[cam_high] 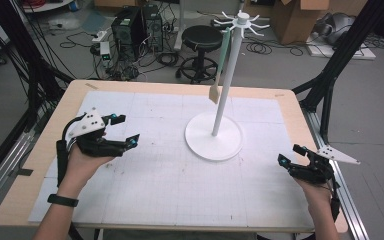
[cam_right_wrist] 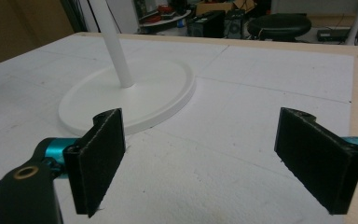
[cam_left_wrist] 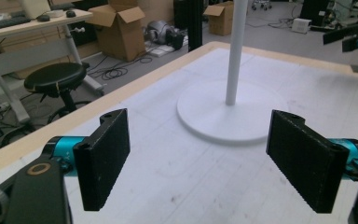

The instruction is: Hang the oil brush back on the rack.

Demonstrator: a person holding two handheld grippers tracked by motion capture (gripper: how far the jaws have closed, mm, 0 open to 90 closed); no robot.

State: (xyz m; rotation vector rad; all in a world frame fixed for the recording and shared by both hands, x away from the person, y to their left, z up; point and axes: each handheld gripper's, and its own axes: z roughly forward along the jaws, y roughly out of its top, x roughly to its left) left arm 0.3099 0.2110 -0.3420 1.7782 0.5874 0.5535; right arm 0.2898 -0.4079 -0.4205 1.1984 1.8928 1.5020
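High view is showing the left tool [cam_high: 122, 129] hovering over the left part of the white gridded mat [cam_high: 170, 180] on the light wooden desk [cam_high: 45, 150], jaws standing wide apart, nothing between them. Left gripper view is confirming it: both black pads [cam_left_wrist: 105, 156] spread, bare mat in the gap, tool pointing toward the tall white hanger stand with round flat base [cam_high: 215, 136].

Right tool [cam_high: 292, 155] is sitting low near the desk's right edge, jaws likewise spread wide and gripping nothing; right gripper view is showing bare mat between its pads [cam_right_wrist: 100, 161] and the stand's base ahead to the left.

Stand is sitting right of the mat's centre, between the two tools and farther back, well apart from both. A teal-handled spatula with a pale wooden-looking blade [cam_high: 219, 75] is hanging from one of the spokes on the stand's top, blade down, beside the pole.

Open mat is lying in front of both tools up to the base. Right tool is working close to the desk's right rim; left tool is sitting further in from the left rim.
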